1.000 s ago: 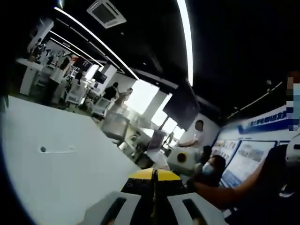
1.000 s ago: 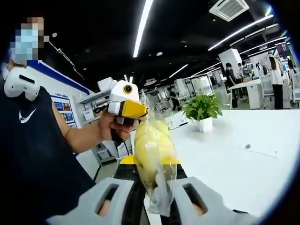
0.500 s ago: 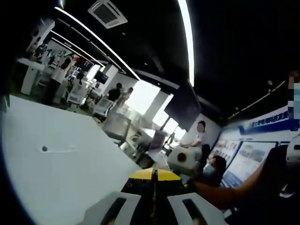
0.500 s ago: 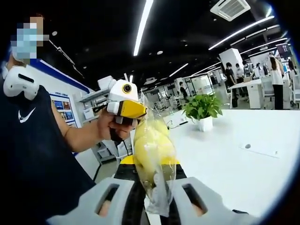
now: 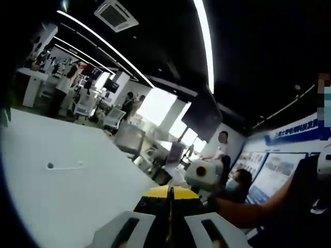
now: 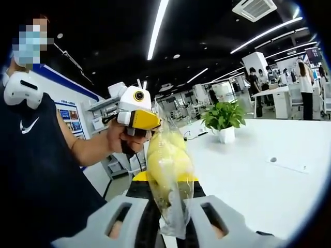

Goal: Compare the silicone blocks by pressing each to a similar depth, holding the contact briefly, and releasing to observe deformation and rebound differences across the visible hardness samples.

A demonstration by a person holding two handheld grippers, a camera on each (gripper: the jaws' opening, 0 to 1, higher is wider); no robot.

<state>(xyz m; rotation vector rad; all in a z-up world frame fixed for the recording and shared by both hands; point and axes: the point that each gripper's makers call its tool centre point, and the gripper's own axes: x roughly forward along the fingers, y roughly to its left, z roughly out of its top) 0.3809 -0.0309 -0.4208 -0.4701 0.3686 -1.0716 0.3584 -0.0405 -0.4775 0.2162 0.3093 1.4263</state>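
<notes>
My right gripper (image 6: pixel 173 227) is shut on the lower end of a clear plastic bag (image 6: pixel 168 165) holding yellow soft pieces, and the bag stands up between its jaws. Just beyond the bag's top, a person's hand (image 6: pixel 121 142) holds my left gripper (image 6: pixel 135 111), yellow and white; whether it touches the bag I cannot tell. In the left gripper view, my left gripper (image 5: pixel 169 227) has its jaws meeting at a thin seam with nothing visible between them. The right gripper (image 5: pixel 202 173) comes in from the right on a bare forearm (image 5: pixel 248 212).
A wide white table (image 6: pixel 269 186) lies under both grippers, also the white table (image 5: pixel 62 196) in the left gripper view. A potted green plant (image 6: pixel 223 118) stands on it farther back. The person's dark shirt (image 6: pixel 36 175) is close on the left. Other people and desks are far behind.
Almost nothing: both views drift slightly. The bag stays held in the right gripper and the left gripper keeps its place by the bag's top.
</notes>
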